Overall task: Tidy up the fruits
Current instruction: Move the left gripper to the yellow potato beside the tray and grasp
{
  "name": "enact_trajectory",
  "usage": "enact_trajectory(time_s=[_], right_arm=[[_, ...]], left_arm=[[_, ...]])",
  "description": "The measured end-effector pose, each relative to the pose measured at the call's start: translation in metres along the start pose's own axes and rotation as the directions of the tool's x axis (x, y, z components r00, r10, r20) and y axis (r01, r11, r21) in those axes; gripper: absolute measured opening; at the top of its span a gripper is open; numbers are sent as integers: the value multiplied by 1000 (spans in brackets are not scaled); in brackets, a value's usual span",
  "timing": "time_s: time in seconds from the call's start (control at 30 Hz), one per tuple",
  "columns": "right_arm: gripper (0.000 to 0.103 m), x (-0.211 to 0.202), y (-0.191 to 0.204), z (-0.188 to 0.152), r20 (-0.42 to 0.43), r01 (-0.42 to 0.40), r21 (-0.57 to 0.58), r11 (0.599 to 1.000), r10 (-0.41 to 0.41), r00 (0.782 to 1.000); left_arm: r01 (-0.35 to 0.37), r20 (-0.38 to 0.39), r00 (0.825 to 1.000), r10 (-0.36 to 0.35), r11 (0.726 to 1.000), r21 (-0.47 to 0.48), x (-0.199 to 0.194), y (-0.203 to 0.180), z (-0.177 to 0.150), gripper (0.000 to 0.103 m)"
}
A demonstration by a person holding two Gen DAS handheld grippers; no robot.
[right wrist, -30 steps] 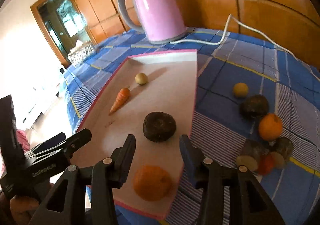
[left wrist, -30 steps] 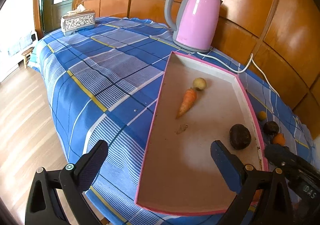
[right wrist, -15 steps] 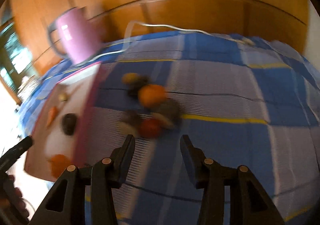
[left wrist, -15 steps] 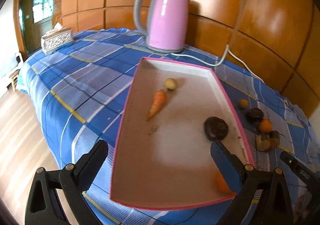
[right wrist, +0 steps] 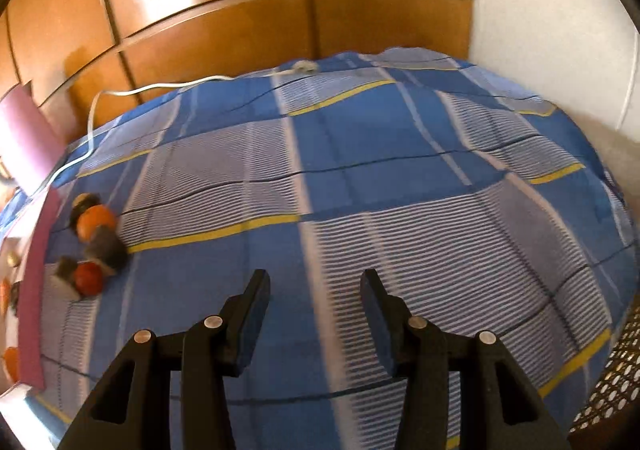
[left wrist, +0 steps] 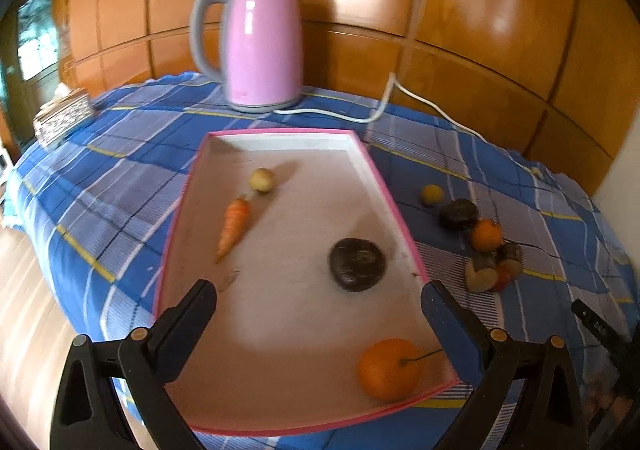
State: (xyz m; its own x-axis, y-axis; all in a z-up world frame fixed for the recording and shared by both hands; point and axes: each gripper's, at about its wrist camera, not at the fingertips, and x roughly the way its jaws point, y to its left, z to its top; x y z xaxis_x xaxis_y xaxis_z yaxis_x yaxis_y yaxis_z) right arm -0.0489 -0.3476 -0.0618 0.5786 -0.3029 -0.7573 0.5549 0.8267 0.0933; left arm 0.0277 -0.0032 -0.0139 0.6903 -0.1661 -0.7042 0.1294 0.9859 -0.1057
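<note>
A pink-rimmed tray (left wrist: 384, 186) lies on the blue plaid cloth. It holds a carrot (left wrist: 234, 224), a small pale fruit (left wrist: 262, 180), a dark round fruit (left wrist: 357, 264) and an orange (left wrist: 388, 368). My left gripper (left wrist: 318, 314) is open and empty above the tray's near end. Loose fruits (left wrist: 476, 238) lie on the cloth right of the tray. In the right wrist view this pile (right wrist: 90, 246) sits far left. My right gripper (right wrist: 314, 310) is open and empty over bare cloth, well right of the pile.
A pink kettle (left wrist: 256, 46) with a white cord (left wrist: 416, 102) stands behind the tray against the wood panel wall. A tissue box (left wrist: 62, 116) sits at the far left table edge. A white wall (right wrist: 560, 18) bounds the table's right end.
My right gripper has swung right, away from the tray and past the fruit pile, leaving an orange in the tray. My left gripper's view has turned right, so the tray is centred.
</note>
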Motion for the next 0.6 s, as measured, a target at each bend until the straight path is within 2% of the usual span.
enact_trajectory(time_s=[0.27,0.4,0.47,0.57,0.6], right_arm=[[48,0,-26,2,25,101,76,992,-103,994],[49,0,-33,3,32,111,87,990,-114,993],[54,1,-31,3,35,107,79,991,-110,993],[55,0,-28,2,39,104,68,992,-107,993],[55,0,-27,2,41,105,63,993,-107,993]], left_arm=[[84,-21,996,-82,994,67,9,-28,17,103],[143,-34,989,-141,988,57,16,-38,30,102],[169,-46,985,-167,984,50,20,-42,37,102],[186,-73,981,-180,979,84,32,-55,50,94],[184,-86,981,-175,977,104,38,-61,53,89]])
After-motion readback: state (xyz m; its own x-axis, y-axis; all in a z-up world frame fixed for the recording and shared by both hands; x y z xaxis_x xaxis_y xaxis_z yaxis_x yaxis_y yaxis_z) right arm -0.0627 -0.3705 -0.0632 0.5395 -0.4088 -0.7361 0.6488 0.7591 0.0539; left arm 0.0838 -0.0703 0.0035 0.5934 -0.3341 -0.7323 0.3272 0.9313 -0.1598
